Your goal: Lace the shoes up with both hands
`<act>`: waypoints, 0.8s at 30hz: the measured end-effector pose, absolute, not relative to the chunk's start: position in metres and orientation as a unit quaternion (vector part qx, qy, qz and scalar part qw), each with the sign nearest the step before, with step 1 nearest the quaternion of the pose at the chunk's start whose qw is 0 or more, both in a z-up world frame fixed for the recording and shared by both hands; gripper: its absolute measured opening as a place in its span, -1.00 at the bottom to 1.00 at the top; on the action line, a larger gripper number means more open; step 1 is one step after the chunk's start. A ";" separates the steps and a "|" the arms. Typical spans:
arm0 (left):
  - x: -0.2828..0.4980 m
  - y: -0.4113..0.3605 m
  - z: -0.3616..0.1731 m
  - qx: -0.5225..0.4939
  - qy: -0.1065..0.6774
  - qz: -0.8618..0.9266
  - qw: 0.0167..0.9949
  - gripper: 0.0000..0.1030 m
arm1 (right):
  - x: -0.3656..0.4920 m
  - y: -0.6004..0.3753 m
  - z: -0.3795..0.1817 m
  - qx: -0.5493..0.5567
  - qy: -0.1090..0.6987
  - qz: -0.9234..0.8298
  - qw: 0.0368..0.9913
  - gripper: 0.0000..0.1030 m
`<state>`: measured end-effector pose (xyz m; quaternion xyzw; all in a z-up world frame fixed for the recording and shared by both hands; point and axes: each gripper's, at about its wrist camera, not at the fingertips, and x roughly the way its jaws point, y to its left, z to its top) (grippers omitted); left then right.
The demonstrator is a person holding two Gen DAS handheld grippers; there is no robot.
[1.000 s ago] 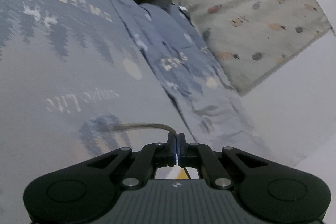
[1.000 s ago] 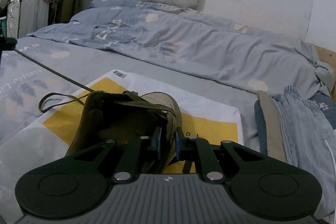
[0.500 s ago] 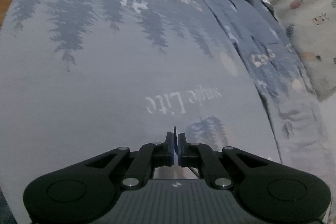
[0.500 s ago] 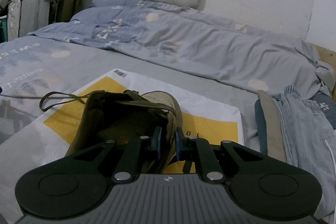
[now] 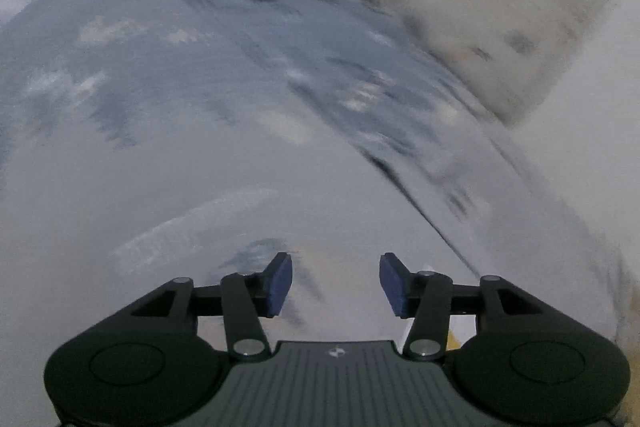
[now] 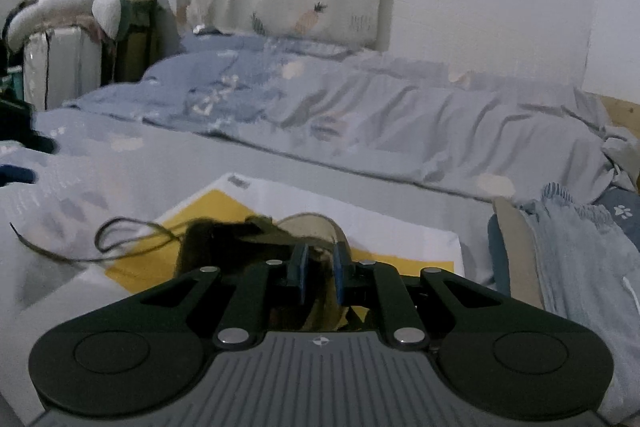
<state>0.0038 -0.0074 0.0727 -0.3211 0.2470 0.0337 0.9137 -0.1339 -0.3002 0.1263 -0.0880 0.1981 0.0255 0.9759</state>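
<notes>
Shoe (image 6: 256, 247) sits pinched at its collar by the right gripper (image 6: 319, 277); the left gripper (image 5: 335, 285), opening and empty, must regrasp the slack shoelace (image 6: 120, 241).

Right tool (image 6: 319, 275) clamped on the rim of an olive shoe (image 6: 256, 243), pads narrowly apart. Shoe resting on a yellow-and-white bag (image 6: 400, 239) on the bed (image 6: 280, 163). Loose lace (image 6: 120, 239) trailing left across the sheet. Folded jeans (image 6: 576, 259) at right.

Both wrist views low over bedsheet (image 5: 168, 155) – shared – facing forward
</notes>
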 end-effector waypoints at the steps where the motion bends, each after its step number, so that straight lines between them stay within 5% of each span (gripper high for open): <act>1: 0.011 -0.019 0.075 -0.280 0.254 0.016 0.926 -0.08 | -0.134 -0.300 0.127 -0.088 0.195 0.025 0.976 -0.79; 7: 0.031 -0.080 0.065 -0.091 0.294 -0.034 0.951 -0.08 | -0.132 -0.301 0.128 -0.083 0.195 0.021 0.977 -0.78; 15: 0.049 -0.107 0.039 -0.010 0.345 -0.035 0.938 -0.09 | -0.128 -0.306 0.130 -0.070 0.191 0.017 0.979 -0.76; 18: 0.053 -0.109 0.029 0.003 0.357 -0.032 0.934 -0.13 | -0.127 -0.307 0.129 -0.066 0.189 0.017 0.980 -0.48; 22: 0.056 -0.110 0.030 -0.003 0.355 -0.038 0.934 -0.99 | -0.124 -0.308 0.129 -0.063 0.191 0.013 0.979 -0.47; 24: 0.054 -0.112 0.032 -0.010 0.348 -0.050 0.936 -1.00 | -0.124 -0.309 0.128 -0.060 0.192 0.012 0.979 -0.47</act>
